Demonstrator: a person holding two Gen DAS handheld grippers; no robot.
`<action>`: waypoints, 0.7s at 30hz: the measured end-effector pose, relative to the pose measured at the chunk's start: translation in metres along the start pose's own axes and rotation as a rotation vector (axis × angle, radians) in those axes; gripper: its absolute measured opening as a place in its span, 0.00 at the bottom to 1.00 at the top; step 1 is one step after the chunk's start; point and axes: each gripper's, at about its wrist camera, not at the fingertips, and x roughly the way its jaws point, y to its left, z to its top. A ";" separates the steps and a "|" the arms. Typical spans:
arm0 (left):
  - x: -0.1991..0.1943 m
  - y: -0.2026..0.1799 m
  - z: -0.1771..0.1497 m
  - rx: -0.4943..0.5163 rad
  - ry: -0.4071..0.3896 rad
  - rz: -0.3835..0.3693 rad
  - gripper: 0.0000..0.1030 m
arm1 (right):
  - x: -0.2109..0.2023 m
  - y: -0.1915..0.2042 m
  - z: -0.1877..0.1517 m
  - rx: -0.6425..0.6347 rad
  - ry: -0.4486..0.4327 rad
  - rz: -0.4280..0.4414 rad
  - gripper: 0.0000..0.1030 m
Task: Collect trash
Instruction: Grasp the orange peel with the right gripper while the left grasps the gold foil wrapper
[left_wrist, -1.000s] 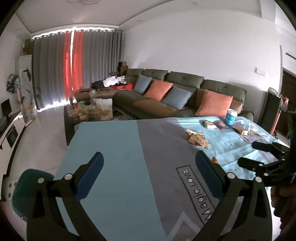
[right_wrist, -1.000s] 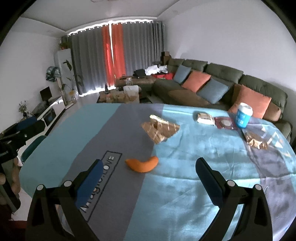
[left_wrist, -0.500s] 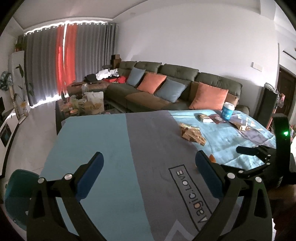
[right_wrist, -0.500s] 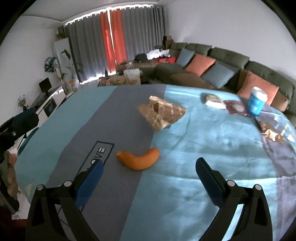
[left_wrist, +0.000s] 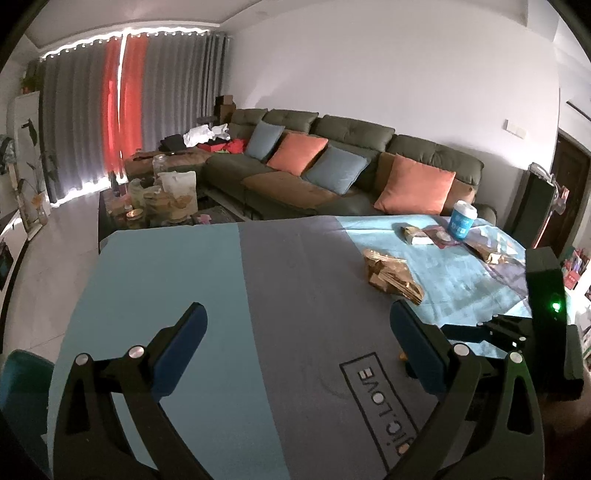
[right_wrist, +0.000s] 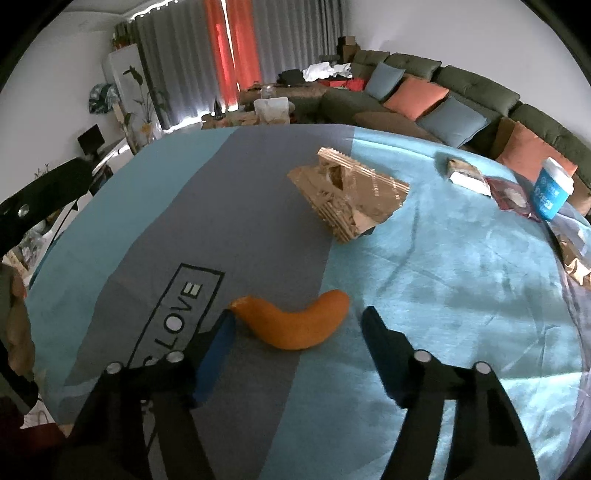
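Left wrist view: left gripper jaws wide apart, nothing between them, above the grey band of the tablecloth. Right wrist view: right gripper jaws have just been closing, part open either side of the orange peel near the table's near edge; grip not evident

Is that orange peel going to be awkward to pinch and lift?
Probably not. The orange peel looks thin and curved, so likely light and a bit bendy. It lies flat on the cloth, so rolling seems unlikely, though it might slide.
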 end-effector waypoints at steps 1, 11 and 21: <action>0.003 0.001 0.001 0.000 0.004 -0.006 0.95 | 0.000 0.000 0.000 0.004 0.002 0.003 0.61; 0.036 -0.009 0.018 0.029 0.036 -0.050 0.95 | -0.005 -0.012 0.001 0.064 -0.021 0.023 0.25; 0.081 -0.042 0.025 0.042 0.125 -0.126 0.95 | -0.020 -0.036 -0.003 0.111 -0.057 0.019 0.21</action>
